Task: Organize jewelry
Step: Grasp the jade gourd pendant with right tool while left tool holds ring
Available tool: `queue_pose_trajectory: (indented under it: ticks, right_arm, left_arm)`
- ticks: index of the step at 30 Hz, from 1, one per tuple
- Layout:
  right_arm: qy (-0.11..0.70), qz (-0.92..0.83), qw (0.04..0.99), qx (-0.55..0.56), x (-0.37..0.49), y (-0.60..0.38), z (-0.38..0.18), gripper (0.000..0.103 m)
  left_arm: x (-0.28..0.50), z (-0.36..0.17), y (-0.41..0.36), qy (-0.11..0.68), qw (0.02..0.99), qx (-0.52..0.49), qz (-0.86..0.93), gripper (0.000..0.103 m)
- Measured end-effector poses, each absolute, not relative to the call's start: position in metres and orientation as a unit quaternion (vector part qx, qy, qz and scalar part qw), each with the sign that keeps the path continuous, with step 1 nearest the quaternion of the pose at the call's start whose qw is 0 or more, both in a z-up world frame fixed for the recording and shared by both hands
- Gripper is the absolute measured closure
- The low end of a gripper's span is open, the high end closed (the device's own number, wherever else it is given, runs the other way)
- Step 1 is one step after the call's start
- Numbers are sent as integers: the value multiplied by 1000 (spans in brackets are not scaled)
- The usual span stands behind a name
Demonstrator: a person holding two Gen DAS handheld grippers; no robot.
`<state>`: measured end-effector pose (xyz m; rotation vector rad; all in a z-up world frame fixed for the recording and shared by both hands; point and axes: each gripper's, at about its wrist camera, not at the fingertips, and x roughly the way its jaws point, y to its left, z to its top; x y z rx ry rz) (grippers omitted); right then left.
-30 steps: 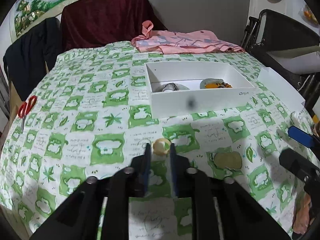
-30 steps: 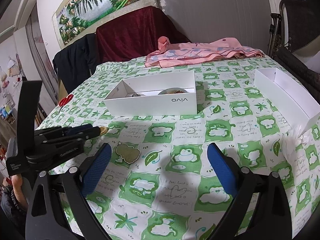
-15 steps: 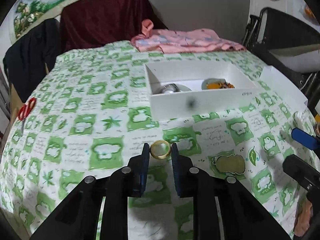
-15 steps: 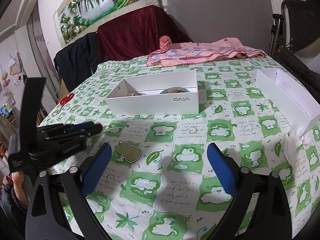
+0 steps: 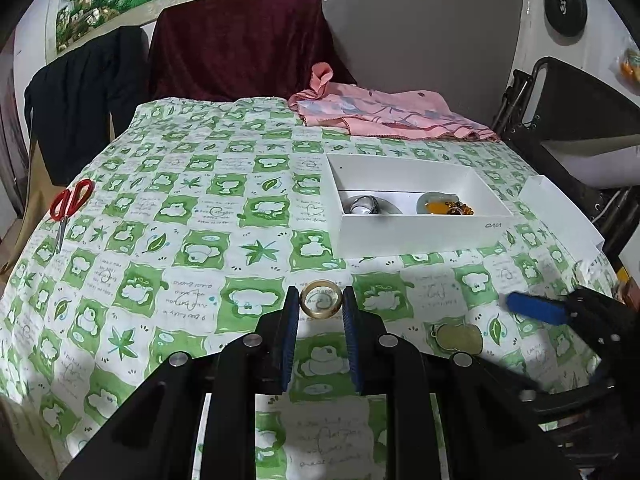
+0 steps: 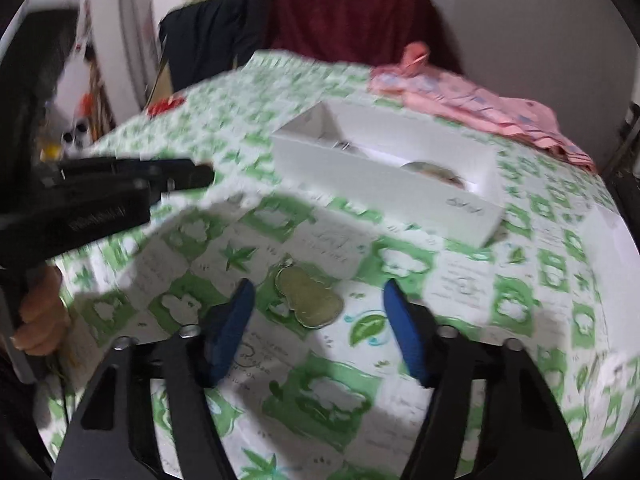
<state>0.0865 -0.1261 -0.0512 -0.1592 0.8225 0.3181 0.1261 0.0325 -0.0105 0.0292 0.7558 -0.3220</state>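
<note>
**Ring lifted, right tool closing over the pendant**

Since a second ago the left tool (image 5: 321,308) has clenched on the pale yellow ring (image 5: 321,298) and raised it off the cloth, and the right tool (image 6: 316,320) has swung over the gourd-shaped pendant (image 6: 308,294).

Pinched across its width at the pad tips, the ring stands upright and in plain sight, probably so it can be dropped cleanly into the white box (image 5: 420,236), where earlier pieces already lie. Around the pendant, which lies flat on the bench (image 5: 160,216), the right tool's jaws are closing; the pads do not yet touch it.

Between ring and box nothing stands but the near wall, which must be cleared. Red scissors (image 5: 68,208), a pink cloth (image 5: 384,114) and a second white tray (image 5: 560,216) sit well aside.
</note>
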Motion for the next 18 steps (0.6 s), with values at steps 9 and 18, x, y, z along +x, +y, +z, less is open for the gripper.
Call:
queue_pose_trajectory:
  ticks: [9, 18]
  right_arm:
    - [380, 174, 908, -40, 73, -139, -47, 74]
    - [367, 148, 918, -11, 64, -156, -41, 74]
  left_arm:
    - [124, -15, 28, 376, 912, 18, -165, 81]
    - [120, -20, 22, 379, 910, 35, -164, 81]
